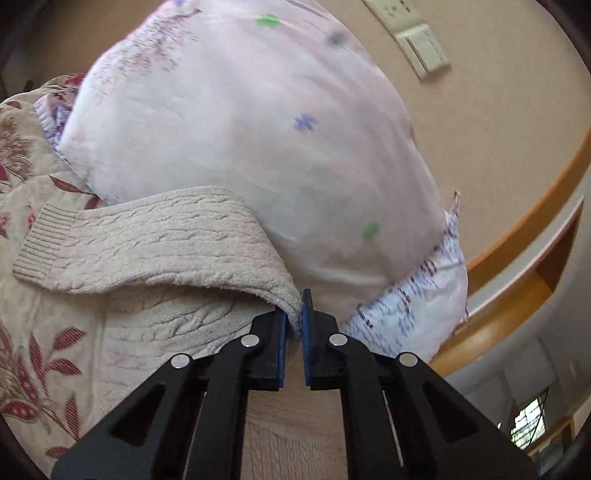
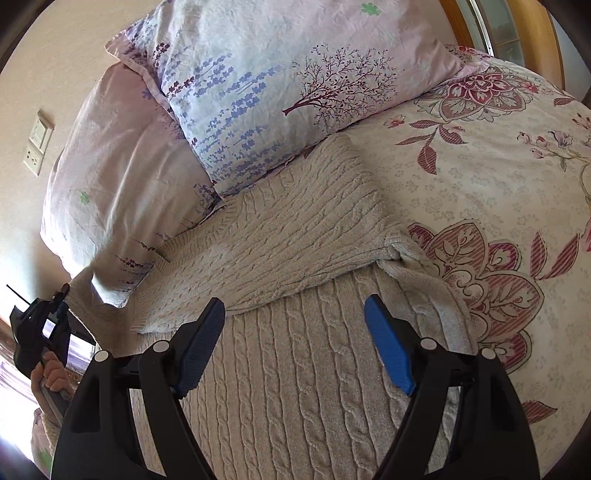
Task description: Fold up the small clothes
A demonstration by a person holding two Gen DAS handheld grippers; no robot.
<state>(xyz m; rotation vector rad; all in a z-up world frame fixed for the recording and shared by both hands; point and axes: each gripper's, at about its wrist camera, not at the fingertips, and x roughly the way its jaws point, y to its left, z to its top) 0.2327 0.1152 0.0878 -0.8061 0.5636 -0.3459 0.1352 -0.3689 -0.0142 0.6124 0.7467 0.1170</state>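
Left wrist: left gripper (image 1: pixel 294 314) clamped on the sleeve edge of the cable-knit sweater (image 1: pixel 155 236), lying on the bed (image 1: pixel 22 155) against the pillow (image 1: pixel 240 122). Carry sleeve across flat, keeping tension.

Right wrist: right gripper (image 2: pixel 295 336) wide open, empty, above sweater body; should pin it.

Bedroom in a home. Bed (image 2: pixel 480 177) made up w/ cream bedspread printed in dark-red flowers and leaves. Two pillows at head end: pale pink one (image 1: pixel 240 110) w/ small green and blue clover marks, lilac-white one (image 2: pixel 280 85) w/ lavender sprigs and a tree print, lying partly over the pink. Beige wall (image 1: pixel 498 92) behind, w/ white switch and socket plates (image 1: pixel 410 33) beside the pillows. Curved wood trim (image 1: pixel 524 221) along the wall, prob. headboard or ledge; cannot tell which. Beige cable-knit sweater (image 2: pixel 295 332) spread on the bedspread. Daylight from window (image 1: pixel 526 424), low right in left view.
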